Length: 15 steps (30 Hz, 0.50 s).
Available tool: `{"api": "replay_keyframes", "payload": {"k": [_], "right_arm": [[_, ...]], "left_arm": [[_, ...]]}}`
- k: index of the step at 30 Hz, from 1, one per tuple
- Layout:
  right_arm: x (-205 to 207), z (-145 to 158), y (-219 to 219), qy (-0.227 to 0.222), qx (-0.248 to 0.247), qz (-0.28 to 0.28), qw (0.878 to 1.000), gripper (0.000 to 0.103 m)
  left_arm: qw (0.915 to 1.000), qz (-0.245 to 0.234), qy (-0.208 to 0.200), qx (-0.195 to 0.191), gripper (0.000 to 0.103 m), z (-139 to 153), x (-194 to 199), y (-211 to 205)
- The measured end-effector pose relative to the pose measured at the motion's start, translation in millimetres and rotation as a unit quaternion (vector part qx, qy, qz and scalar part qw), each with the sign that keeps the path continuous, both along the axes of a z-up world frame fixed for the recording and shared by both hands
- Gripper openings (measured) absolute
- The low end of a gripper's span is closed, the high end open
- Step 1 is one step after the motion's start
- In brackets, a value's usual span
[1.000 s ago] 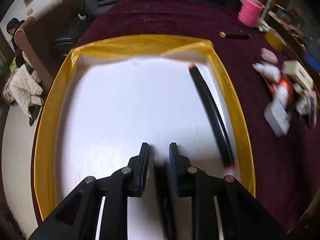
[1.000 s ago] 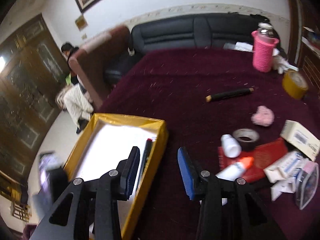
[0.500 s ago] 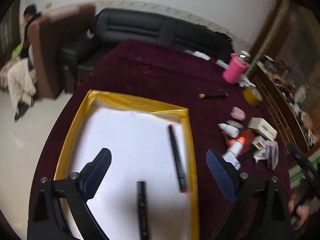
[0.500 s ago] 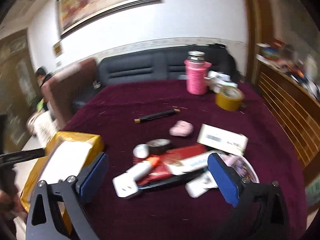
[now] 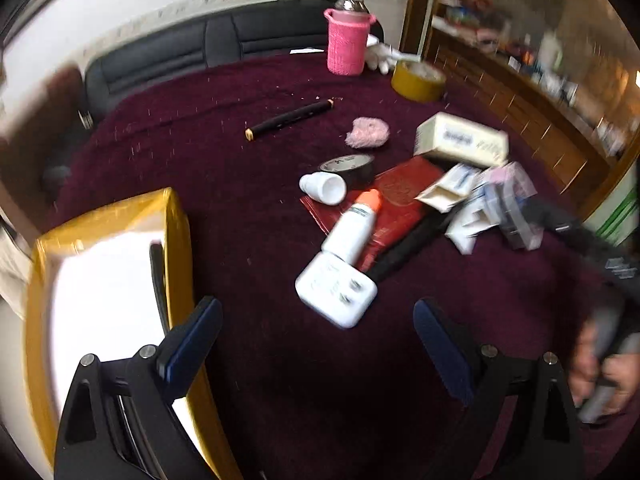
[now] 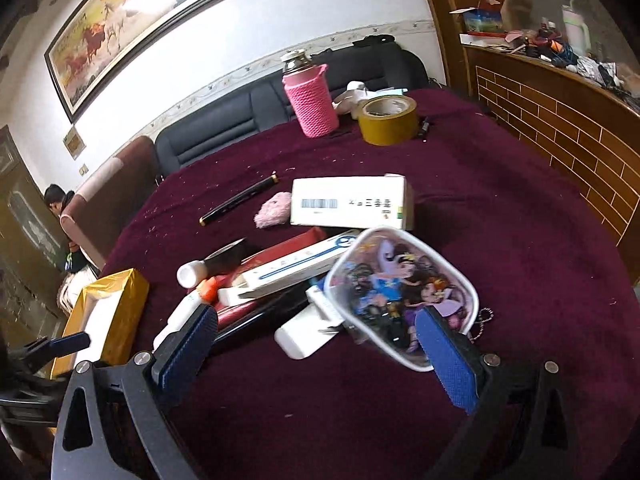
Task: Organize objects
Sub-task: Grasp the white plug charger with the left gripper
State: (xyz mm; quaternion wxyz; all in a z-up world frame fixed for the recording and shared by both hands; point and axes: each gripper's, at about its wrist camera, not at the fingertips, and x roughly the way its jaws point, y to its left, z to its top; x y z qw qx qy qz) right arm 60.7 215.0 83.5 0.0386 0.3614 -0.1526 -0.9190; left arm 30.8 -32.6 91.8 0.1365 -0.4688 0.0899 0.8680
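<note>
Hovering over the pile, both grippers are empty: the left gripper (image 5: pixel 316 344) has jaws that have just been opening and now stand wide with nothing between them, and the right gripper (image 6: pixel 316 352) likewise has just spread wide, nothing pinched. The yellow-rimmed tray (image 5: pixel 176 216) sits at the near left edge of the maroon tabletop (image 5: pixel 200 152), with a dark pen (image 5: pixel 158 276) lying in it along its right wall. The clutter to sort lies toward the right of the tabletop: white charger plug (image 5: pixel 336 294), glue bottle with orange cap (image 5: pixel 354 228) on a red booklet (image 5: pixel 400 192), black tape roll (image 5: pixel 352 166), cartoon pouch (image 6: pixel 400 296), white carton (image 6: pixel 348 202). Risks, as I judge them: things overlap (bottle leaning on plug and booklet), so grabbing one may drag or roll its neighbours; the pouch sits just ahead of the right jaws and looks slick and floppy, so it may slip; the left view is smeared, so aim is uncertain; both grippers close in on the same heap and may collide.
</note>
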Motion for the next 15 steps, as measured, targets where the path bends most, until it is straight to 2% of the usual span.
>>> {"api": "replay_keyframes", "payload": {"k": [1,3,7,10,13,14,15], "right_arm": [[-0.4,-2.9,4.2,0.001,-0.002,-0.002,1.000,0.101],[-1.6,-7.6,9.3,0.001,-0.010,-0.005,1.000,0.101],[-4.7,-16.3,16.2,0.002,-0.031,-0.003,1.000,0.101],[-6.6,-19.2,17.0,0.005,-0.037,0.005,0.999,0.101],[-5.6,-19.9,14.9,0.014,-0.032,0.013,0.999,0.101],[-5.1,-20.6,14.2,0.016,-0.031,0.015,0.999,0.101],[-5.0,-21.6,13.4,0.017,-0.029,0.017,0.999,0.101]], "left_arm": [[0.9994,-0.002,0.008,-0.033,0.096,-6.9,-4.0,9.0],[0.9982,0.005,0.002,-0.060,0.096,-20.9,-16.2,17.2],[0.9968,0.015,-0.009,-0.078,0.096,-42.6,-33.2,25.3],[0.9970,0.006,-0.039,-0.067,0.096,-57.8,-37.6,31.0],[0.9972,0.006,-0.031,-0.067,0.095,-55.5,-34.0,32.4],[0.9977,0.006,-0.031,-0.059,0.086,-53.3,-32.7,31.4],[0.9984,0.006,-0.031,-0.047,0.067,-50.8,-30.0,29.6]]}}
